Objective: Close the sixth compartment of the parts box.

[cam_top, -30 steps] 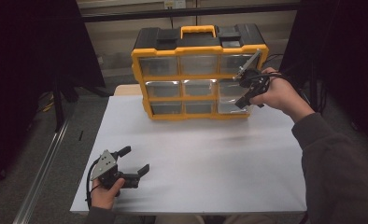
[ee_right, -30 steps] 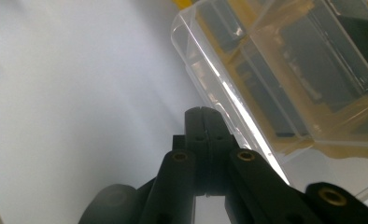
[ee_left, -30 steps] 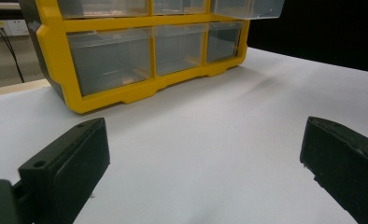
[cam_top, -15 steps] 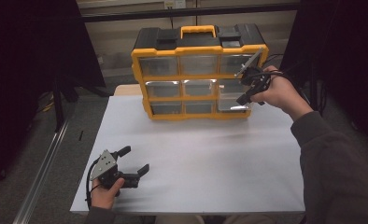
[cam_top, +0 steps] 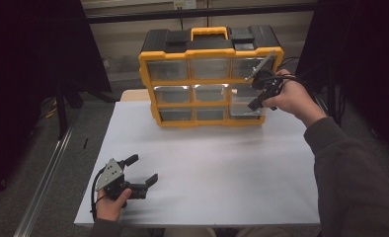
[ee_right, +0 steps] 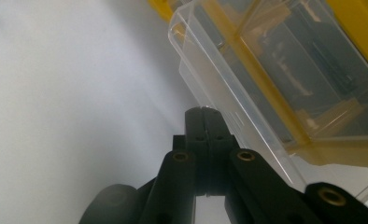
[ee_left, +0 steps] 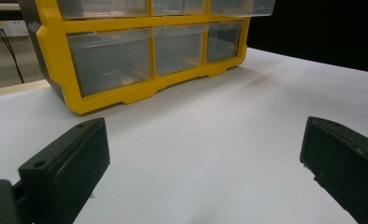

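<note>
A yellow and black drawer cabinet point(cam_top: 210, 79) stands at the back of the white table point(cam_top: 207, 168). Its clear middle-right drawer point(cam_top: 243, 101) is pulled partly out. My right gripper point(cam_top: 255, 103) is at that drawer's front, held by a hand in a dark sleeve. In the right gripper view the black jaws are pressed together at the right gripper's point(ee_right: 203, 114) tips, pinching the front lip of the clear drawer point(ee_right: 247, 88). My left gripper point(cam_top: 144, 169) rests low over the front left of the table, open, with nothing between its fingers point(ee_left: 65, 172). The cabinet's bottom drawers point(ee_left: 112, 58) face it from afar.
The cabinet carries a yellow handle point(cam_top: 210, 33) on its black top. The table's left edge borders a grey floor with a metal rail point(cam_top: 44, 182). Dark curtains stand at both sides. Broad bare white surface lies between the two grippers.
</note>
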Available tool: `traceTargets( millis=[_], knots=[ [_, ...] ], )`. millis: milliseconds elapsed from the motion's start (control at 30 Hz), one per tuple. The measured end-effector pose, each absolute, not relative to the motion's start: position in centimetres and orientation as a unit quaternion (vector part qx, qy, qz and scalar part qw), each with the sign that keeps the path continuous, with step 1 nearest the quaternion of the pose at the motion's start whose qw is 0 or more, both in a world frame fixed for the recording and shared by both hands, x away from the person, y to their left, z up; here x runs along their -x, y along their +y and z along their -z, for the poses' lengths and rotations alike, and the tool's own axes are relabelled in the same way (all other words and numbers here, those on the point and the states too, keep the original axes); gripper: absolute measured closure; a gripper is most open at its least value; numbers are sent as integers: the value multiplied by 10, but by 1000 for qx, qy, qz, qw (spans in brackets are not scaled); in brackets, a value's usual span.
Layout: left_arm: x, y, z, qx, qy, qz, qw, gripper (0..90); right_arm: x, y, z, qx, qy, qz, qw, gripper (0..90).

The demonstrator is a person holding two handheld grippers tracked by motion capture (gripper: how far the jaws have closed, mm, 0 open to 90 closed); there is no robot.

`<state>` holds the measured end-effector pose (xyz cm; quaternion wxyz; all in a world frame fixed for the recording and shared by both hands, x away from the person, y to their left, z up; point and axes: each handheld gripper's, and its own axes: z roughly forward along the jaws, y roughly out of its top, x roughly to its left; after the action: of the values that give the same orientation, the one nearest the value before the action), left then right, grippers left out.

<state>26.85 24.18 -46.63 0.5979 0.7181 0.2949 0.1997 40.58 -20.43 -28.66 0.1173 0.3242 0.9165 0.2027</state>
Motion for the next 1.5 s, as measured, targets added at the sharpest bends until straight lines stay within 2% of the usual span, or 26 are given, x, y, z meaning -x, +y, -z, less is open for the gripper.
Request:
traceTargets(
  millis=[1500],
  knots=[
    [-269,245,465,-732,283,-206,585,15,-418,-201,286,-321,913,-210,138,900]
  ],
)
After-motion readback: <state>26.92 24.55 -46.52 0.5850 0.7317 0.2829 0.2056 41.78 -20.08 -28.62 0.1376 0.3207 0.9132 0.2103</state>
